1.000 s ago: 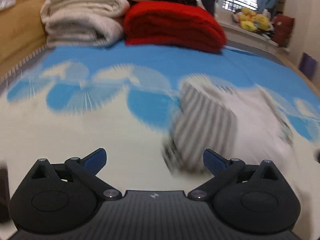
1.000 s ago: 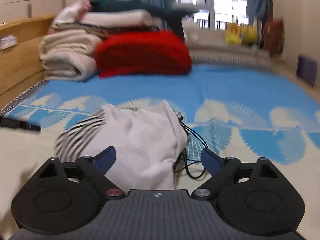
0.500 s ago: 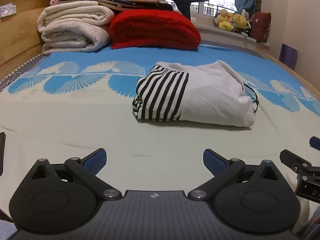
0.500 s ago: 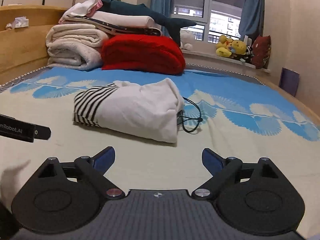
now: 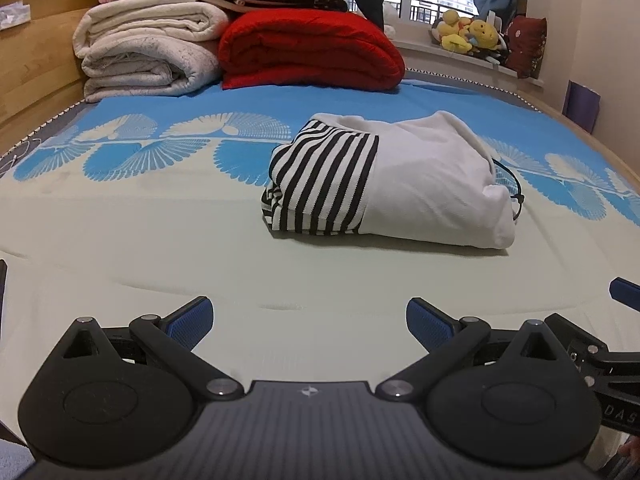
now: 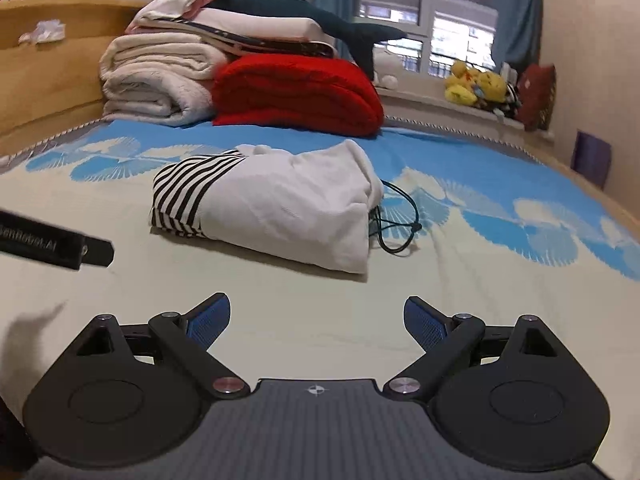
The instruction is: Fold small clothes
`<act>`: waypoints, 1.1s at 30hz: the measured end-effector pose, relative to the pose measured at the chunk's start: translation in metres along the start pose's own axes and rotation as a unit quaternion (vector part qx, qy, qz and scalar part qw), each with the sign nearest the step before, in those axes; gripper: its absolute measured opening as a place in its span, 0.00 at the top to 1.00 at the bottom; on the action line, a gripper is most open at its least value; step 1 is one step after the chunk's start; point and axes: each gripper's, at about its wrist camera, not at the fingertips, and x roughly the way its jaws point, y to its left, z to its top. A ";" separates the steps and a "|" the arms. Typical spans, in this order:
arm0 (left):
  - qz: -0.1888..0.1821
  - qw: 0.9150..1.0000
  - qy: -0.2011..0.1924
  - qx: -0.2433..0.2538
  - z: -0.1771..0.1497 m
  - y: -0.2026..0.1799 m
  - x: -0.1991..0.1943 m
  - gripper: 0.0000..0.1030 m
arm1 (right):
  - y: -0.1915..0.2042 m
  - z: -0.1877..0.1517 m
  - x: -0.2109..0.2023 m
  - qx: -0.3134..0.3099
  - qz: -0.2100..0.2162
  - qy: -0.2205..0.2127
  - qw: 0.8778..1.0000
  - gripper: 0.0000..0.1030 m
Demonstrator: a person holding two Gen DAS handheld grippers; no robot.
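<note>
White-and-striped folded garment [image 5: 384, 188] lies unmoved at 12 o'clock; both tongs, left [image 5: 310, 322] and right [image 6: 316, 320], stay spread, empty, with bare bed [image 5: 120, 240] between.

Left tool [image 5: 310, 322] spread wide, empty; folded garment [image 5: 384, 184] ahead on bed [image 5: 160, 248].

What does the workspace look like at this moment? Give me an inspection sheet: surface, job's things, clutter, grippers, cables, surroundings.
Surface: bed with a pale sheet printed with blue fan shapes, lightly creased.
Job's things: white garment with a black-and-white striped panel, folded into a compact bundle, lying flat, touched by neither gripper.
Clutter: rolled cream blankets and folded red blanket stacked at the far end; dark plush shark on top.
Grippers: left gripper open, empty; right gripper open, empty; both short of the garment.
Cables: thin black cord looped beside the garment's right end.
Surroundings: wooden headboard, window with blue curtains, yellow plush toys on the sill.
</note>
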 end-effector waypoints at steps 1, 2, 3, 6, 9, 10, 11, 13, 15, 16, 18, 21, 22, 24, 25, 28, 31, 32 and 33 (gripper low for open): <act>0.001 1.000 0.000 0.002 0.000 0.000 0.000 0.00 | 0.001 0.000 0.000 -0.005 -0.001 -0.002 1.000 0.09; 0.002 1.000 0.000 0.003 -0.001 0.000 0.000 0.00 | 0.003 0.000 -0.001 -0.008 -0.001 -0.003 1.000 0.09; 0.003 1.000 -0.001 0.003 -0.001 0.000 0.000 0.00 | 0.003 0.000 -0.001 -0.010 -0.001 -0.004 1.000 0.09; 0.005 1.000 -0.001 0.005 -0.001 0.001 0.000 0.00 | 0.003 0.001 -0.001 -0.009 -0.003 -0.004 1.000 0.09; 0.009 1.000 0.000 0.007 -0.001 0.001 0.001 0.00 | 0.002 0.002 0.001 -0.001 -0.003 -0.001 1.000 0.09; 0.009 1.000 0.000 0.007 -0.001 0.000 0.001 0.00 | 0.001 0.002 0.001 0.003 -0.003 -0.001 1.000 0.09; 0.010 1.000 0.000 0.007 -0.001 0.000 0.001 0.00 | 0.000 0.002 0.001 0.005 -0.004 -0.001 1.000 0.09; 0.009 1.000 0.001 0.007 -0.001 0.000 0.002 0.00 | -0.001 0.002 0.002 0.007 -0.005 0.000 1.000 0.09; 0.009 1.000 0.000 0.006 -0.001 0.000 0.002 0.00 | -0.002 0.001 0.003 0.007 -0.006 0.002 1.000 0.09; 0.010 1.000 0.001 0.006 -0.001 0.000 0.002 0.00 | -0.002 0.001 0.003 0.006 -0.006 0.002 1.000 0.09; 0.009 1.000 0.002 0.006 -0.001 0.001 0.003 0.00 | -0.001 0.001 0.003 0.005 -0.005 0.002 1.000 0.09; 0.009 1.000 0.003 0.006 -0.001 0.001 0.003 0.00 | -0.001 0.000 0.004 0.003 -0.005 0.003 1.000 0.09; 0.009 1.000 0.003 0.007 -0.001 0.001 0.004 0.00 | -0.001 0.000 0.004 0.002 -0.006 0.003 1.000 0.09; 0.010 1.000 0.004 0.008 -0.001 0.001 0.004 0.00 | -0.001 0.000 0.004 0.002 -0.006 0.004 1.000 0.09; 0.010 1.000 0.004 0.009 -0.001 0.001 0.004 0.00 | -0.001 0.000 0.004 0.002 -0.006 0.003 1.000 0.09; 0.011 1.000 0.005 0.009 -0.001 0.000 0.004 0.00 | -0.001 0.000 0.004 0.002 -0.005 0.004 1.000 0.09; 0.012 1.000 0.005 0.010 -0.001 0.001 0.004 0.00 | 0.000 0.000 0.005 0.000 -0.006 0.005 1.000 0.09; 0.011 1.000 0.006 0.010 -0.001 0.001 0.004 0.00 | 0.000 0.000 0.005 0.000 -0.006 0.005 1.000 0.09; 0.011 1.000 0.006 0.010 -0.001 0.001 0.004 0.00 | 0.000 0.000 0.005 -0.001 -0.006 0.004 1.000 0.09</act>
